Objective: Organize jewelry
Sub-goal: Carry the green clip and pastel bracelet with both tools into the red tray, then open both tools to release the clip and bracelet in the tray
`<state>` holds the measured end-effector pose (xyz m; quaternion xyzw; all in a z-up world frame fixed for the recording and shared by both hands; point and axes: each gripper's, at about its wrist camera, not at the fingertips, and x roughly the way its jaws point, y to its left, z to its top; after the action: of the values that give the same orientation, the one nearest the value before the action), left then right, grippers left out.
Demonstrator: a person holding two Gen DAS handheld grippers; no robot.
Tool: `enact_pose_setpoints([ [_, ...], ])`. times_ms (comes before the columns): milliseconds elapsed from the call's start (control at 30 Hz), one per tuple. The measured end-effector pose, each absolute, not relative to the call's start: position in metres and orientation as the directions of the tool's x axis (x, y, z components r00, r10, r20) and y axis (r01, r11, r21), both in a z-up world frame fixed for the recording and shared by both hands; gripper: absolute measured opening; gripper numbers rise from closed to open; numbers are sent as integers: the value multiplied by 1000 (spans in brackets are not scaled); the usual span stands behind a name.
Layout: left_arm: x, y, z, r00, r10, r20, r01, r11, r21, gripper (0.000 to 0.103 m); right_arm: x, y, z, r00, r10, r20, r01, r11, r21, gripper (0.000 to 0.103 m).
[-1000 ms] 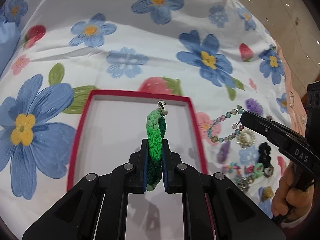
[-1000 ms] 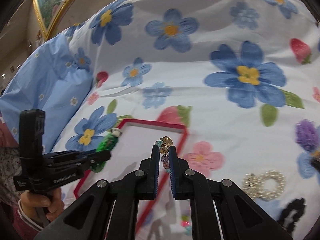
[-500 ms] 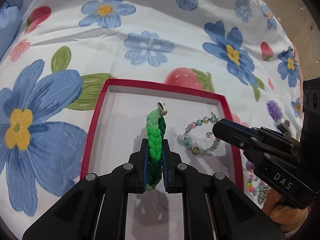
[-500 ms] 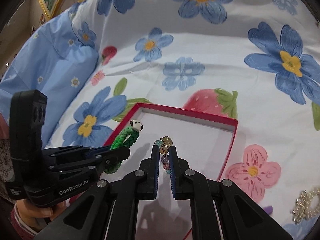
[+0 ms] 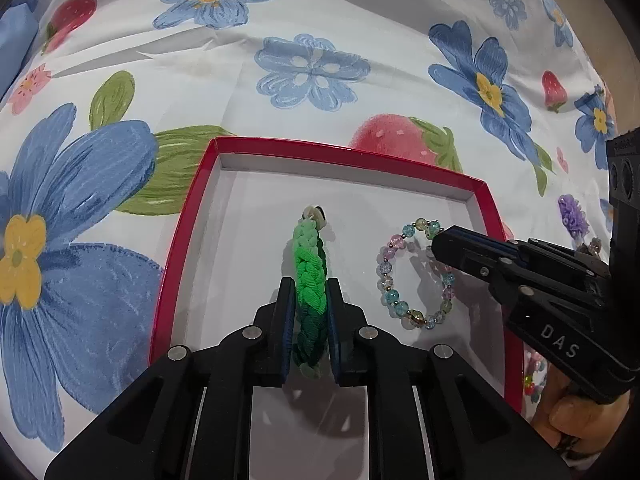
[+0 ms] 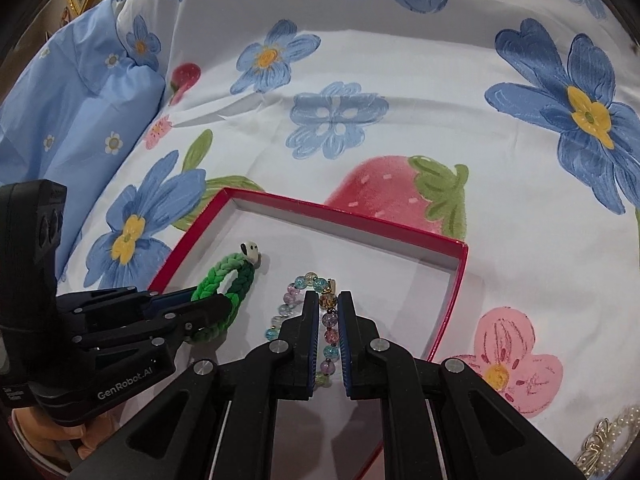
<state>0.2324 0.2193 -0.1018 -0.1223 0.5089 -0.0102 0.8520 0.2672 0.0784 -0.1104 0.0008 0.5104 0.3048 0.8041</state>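
A bedsheet (image 5: 320, 40) printed with blue flowers and strawberries spreads ahead of and to both sides of both tongs; a pale blue pillow (image 6: 72, 100) lies far to the left of the right tongs. On the sheet rests a shallow box (image 5: 486, 208) with a red rim and white floor; both tongs reach into it over its near edge, the left tongs (image 5: 310, 320) toward the box's middle, the right tongs (image 6: 329, 320) beside them on the right.

The left tongs are clamped on a green braided bracelet (image 5: 310, 276), which stands on edge between the two pads and extends forward from the tips; a small white charm (image 6: 251, 252) sits at its far end, touching or just above the box floor. In the right wrist view the same loop projects from the left tongs (image 6: 208, 304) at lower left.

The right tongs are closed on one side of a pastel bead bracelet (image 5: 394, 276); several beads sit in the narrow gap between the pads, and the rest of the ring lies to the left of the tips on the box floor, just right of the green bracelet without touching it. From the left wrist view the right tongs (image 5: 440, 242) meet the ring at its upper right.

A pearl ornament (image 6: 608, 440) lies on the sheet outside the box, low and to the right of the right tongs.
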Motion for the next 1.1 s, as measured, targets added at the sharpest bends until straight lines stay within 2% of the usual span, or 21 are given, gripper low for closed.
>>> enact_pose_setpoints([
  [100,232,219,-102,477,-125,-870,-115,972,-202,22,268,80,-115,287,477,-831,-488,819,301,9],
  [167,231,221,-101,479,-120,-870,-119,973,-200,34,269,80,-118,287,471,-834,-483,824,298,10],
  [267,229,222,-99,482,-108,-869,-126,973,-191,44,270,78,-119,294,466,-834,-475,829,296,11],
  [533,223,222,-90,489,-83,-868,-135,976,-169,49,269,78,-117,285,474,-833,-472,826,309,16],
  [567,221,222,-87,494,-76,-866,-139,977,-164,53,269,77,-115,285,479,-830,-468,825,316,19],
  [667,212,224,-77,513,-64,-856,-154,974,-166,57,266,70,-105,306,493,-815,-458,826,328,32],
  [833,190,222,-56,562,-88,-823,-168,961,-218,59,251,50,-78,340,533,-775,-449,816,364,32],
  [900,180,216,-47,585,-101,-805,-163,957,-238,61,241,34,-66,363,555,-749,-439,811,388,39],
  [1100,159,185,-28,623,-155,-767,-115,952,-285,67,212,-19,-38,440,560,-702,-390,823,412,41],
])
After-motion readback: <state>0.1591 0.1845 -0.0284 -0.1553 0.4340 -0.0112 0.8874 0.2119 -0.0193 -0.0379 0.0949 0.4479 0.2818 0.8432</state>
